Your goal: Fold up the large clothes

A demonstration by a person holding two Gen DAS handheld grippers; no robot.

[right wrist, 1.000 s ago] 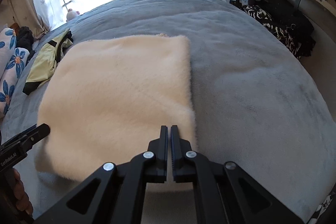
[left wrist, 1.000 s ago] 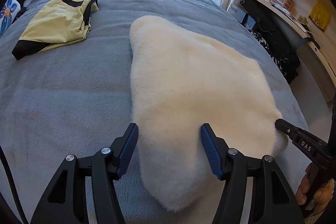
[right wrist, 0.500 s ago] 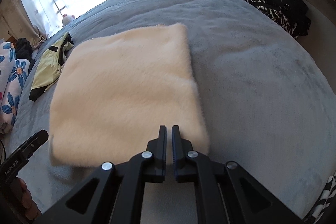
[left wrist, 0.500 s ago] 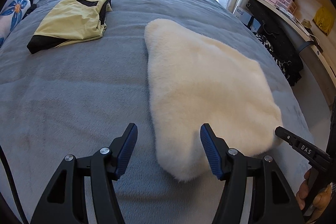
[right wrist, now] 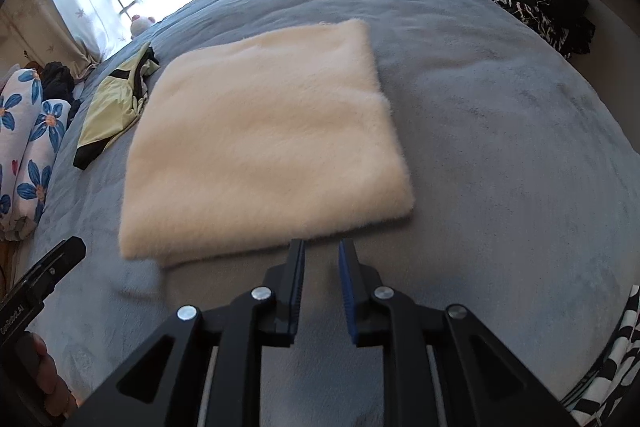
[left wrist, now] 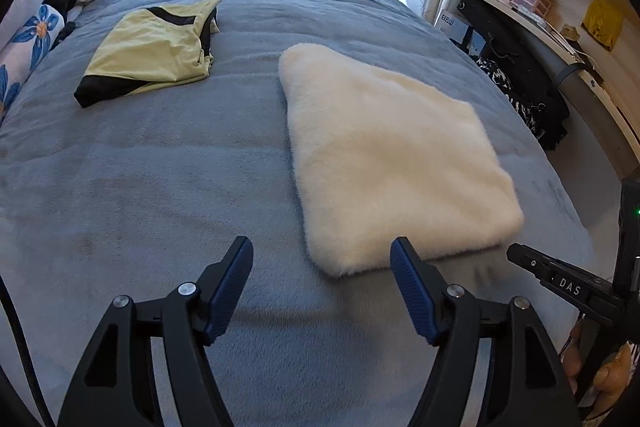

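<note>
A fluffy cream garment (left wrist: 384, 163), folded square, is laid on the plush grey bedspread (left wrist: 140, 187). The left gripper (left wrist: 322, 259) is held wide apart, the right gripper (right wrist: 320, 247) slightly parted, both empty. Floral pillows (right wrist: 28, 143) are shown fully only by the right view.

cream fleece (left wrist: 392, 163), grey-blue bedspread (left wrist: 160, 187)

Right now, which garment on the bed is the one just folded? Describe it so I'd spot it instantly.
Find the grey-blue bed. On its near side, just beyond both claws, lies the fleece, a flat folded square. It is cream and fluffy all over, unlike the smooth yellow-and-black top further back.
</note>
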